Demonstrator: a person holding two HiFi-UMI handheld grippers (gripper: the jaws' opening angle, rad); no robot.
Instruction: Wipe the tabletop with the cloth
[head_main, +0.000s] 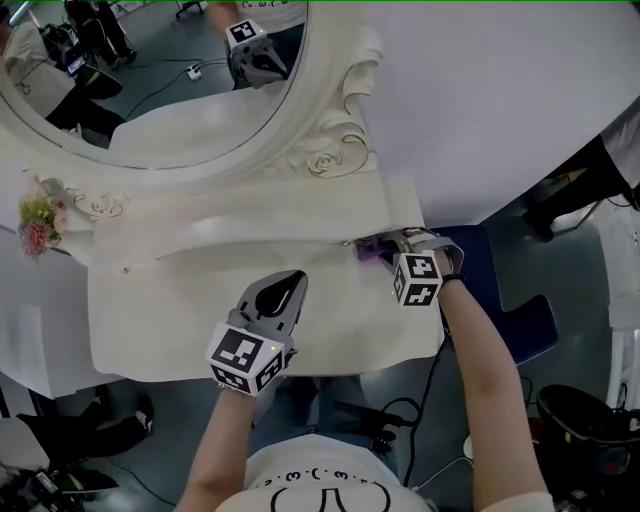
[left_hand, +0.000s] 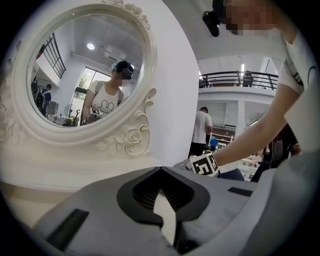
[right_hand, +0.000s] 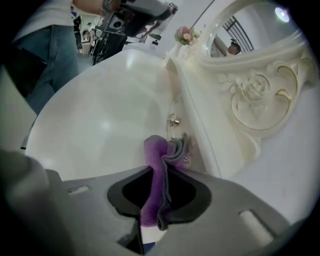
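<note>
Between the jaws of the right gripper (right_hand: 159, 192) a bunched purple cloth with a grey edge (right_hand: 162, 155) is pinched; the jaws are closed on its folds, and only a short tuft stands out beyond the tips. The jaws of the left gripper (left_hand: 162, 200) are drawn together with only a pale sliver between them; nothing is held.

In the head view the cloth (head_main: 372, 250) is found at about 3 o'clock on the glossy white tabletop (head_main: 180, 300), pressed into the angle where the surface meets the raised white back ledge (head_main: 250, 215); a small metal knob (right_hand: 173, 119) on that ledge is seen just beyond the tuft, at 12 o'clock from it. The left gripper (head_main: 285, 290) is held over the tabletop near 6 o'clock, well apart from the cloth. The oval mirror in a carved white frame (head_main: 330, 150) rises at 12 o'clock; a small bunch of pink flowers (head_main: 38, 222) stands at 9 o'clock.

Most of the surface is judged still to be wiped. So little cloth is exposed that the hard jaw tips could be dragged on the gloss; the tuft could be snagged on the knob and pulled free; a long sweep toward 9 o'clock could upset the flowers.
</note>
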